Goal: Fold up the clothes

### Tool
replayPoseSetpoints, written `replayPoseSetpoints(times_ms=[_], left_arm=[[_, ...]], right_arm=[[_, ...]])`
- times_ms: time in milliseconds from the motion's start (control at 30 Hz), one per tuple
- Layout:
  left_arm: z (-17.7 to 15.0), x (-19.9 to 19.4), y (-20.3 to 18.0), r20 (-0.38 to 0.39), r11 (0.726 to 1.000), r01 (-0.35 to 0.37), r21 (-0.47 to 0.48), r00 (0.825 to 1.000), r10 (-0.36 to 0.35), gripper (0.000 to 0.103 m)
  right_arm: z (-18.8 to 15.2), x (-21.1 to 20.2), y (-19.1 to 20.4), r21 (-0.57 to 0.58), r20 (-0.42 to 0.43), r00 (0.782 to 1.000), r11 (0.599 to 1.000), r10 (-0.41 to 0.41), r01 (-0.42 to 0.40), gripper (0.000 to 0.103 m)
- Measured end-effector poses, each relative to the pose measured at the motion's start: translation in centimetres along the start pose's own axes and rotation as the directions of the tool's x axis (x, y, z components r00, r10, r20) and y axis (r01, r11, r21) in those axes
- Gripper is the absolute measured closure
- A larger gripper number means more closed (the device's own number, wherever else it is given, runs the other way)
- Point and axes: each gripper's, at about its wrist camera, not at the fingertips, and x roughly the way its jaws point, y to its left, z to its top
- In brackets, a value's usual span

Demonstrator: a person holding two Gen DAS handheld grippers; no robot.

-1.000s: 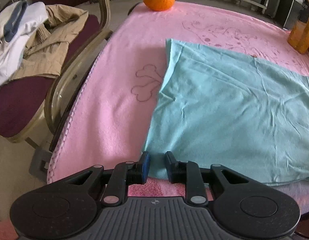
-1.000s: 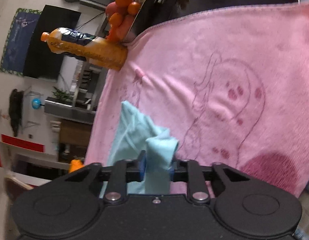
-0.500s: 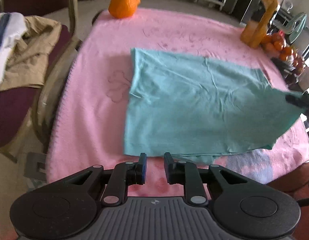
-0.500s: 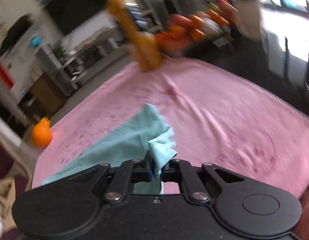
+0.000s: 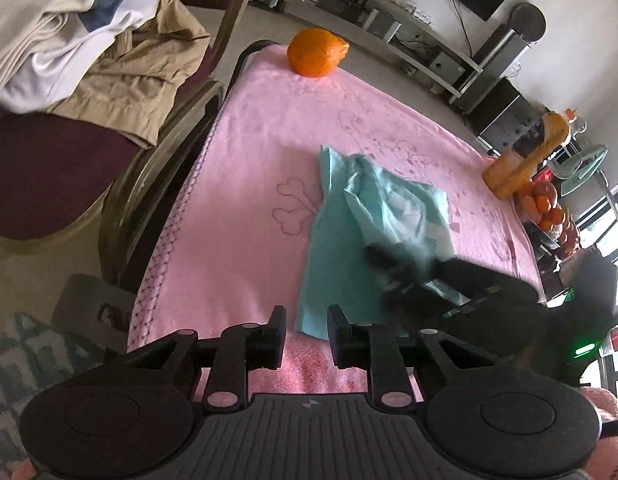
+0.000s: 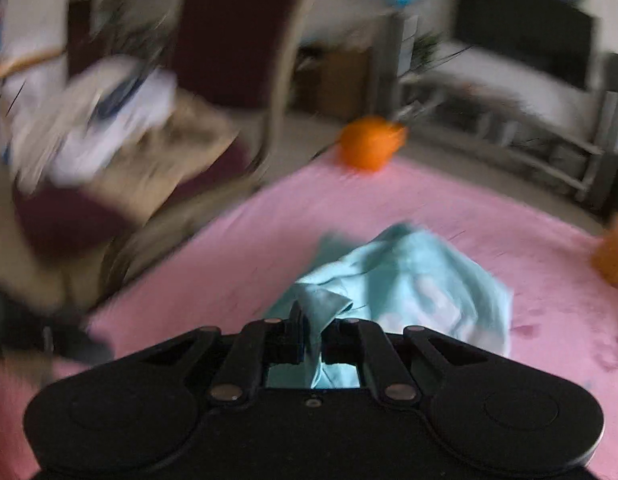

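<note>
Garment (image 5: pixel 341 248) lies part-folded on pink worktop (image 5: pixel 249 168); soft, light, limp. Right gripper (image 6: pixel 313 336) jaws pinch its corner. Left gripper (image 5: pixel 307 334) jaws gape, empty, near hem; grip edges.

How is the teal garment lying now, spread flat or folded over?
Partly folded. The teal garment has its right side pulled over itself, bunched and raised, with a corner pinched in the right gripper. The fold is not flat.

Daylit, fisheye-bent edges — right wrist view smeared by motion blur.
</note>
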Motion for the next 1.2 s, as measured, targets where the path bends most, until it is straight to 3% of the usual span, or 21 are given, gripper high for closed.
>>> replayPoseSetpoints(times_ms=[100,233,300,400,433,533,733,867,933,1033,1200], left_arm=[[0.1,0.1,0.2,-0.001,1.000,0.007,-0.007,1.000,-0.007,0.083],[0.3,0.2,0.1,0.002,1.000,0.011,-0.014,1.000,-0.011,0.083],[0.3,0.2,0.1,0.004,1.000,0.010,-0.018,1.000,-0.010,0.083],[0.2,0.1,0.7,0.007,0.999,0.012,-0.029,1.000,-0.012,0.083],[0.3,0.1,0.7,0.009,0.999,0.014,-0.037,1.000,-0.014,0.083],[0.3,0.1,0.8,0.011,0.999,0.008,-0.042,1.000,-0.007,0.083],[0.3,0.1,0.7,0.017,0.998,-0.006,-0.055,1.000,0.007,0.084],[0.3,0.0,0.8,0.022,0.998,-0.011,-0.062,1.000,0.012,0.084],[0.3,0.0,0.8,0.024,0.998,-0.012,-0.063,1.000,0.014,0.084],[0.3,0.1,0.6,0.027,0.998,-0.012,-0.057,1.000,0.014,0.084],[0.6,0.3,-0.8,0.048,1.000,0.014,0.015,0.999,-0.015,0.088]], right_arm=[[-0.9,1.7,1.2,-0.020,-0.058,0.998,0.999,0.029,-0.030,0.096],[-0.9,2.0,-0.4,0.139,-0.090,0.993,0.988,0.074,-0.061,0.096],[-0.7,2.2,-1.9,0.254,-0.105,0.988,0.964,0.110,-0.081,0.096],[-0.6,1.5,-3.9,0.440,-0.054,0.979,0.885,0.195,-0.152,0.096],[-0.4,1.1,-4.0,0.448,-0.029,0.979,0.878,0.202,-0.168,0.096],[0.1,-0.2,-2.8,0.366,-0.009,0.982,0.915,0.187,-0.171,0.096],[-0.7,-0.3,1.2,0.111,-0.070,0.983,0.981,0.170,-0.162,0.096],[-1.3,0.1,2.6,-0.020,-0.107,0.974,0.979,0.199,-0.202,0.095],[-1.4,0.1,2.6,-0.043,-0.121,0.959,0.964,0.254,-0.261,0.084],[-1.4,-1.0,-0.5,0.087,-0.132,0.949,0.957,0.285,-0.275,0.074],[-1.3,-2.7,-5.7,0.300,-0.140,0.931,0.910,0.338,-0.285,0.071]])
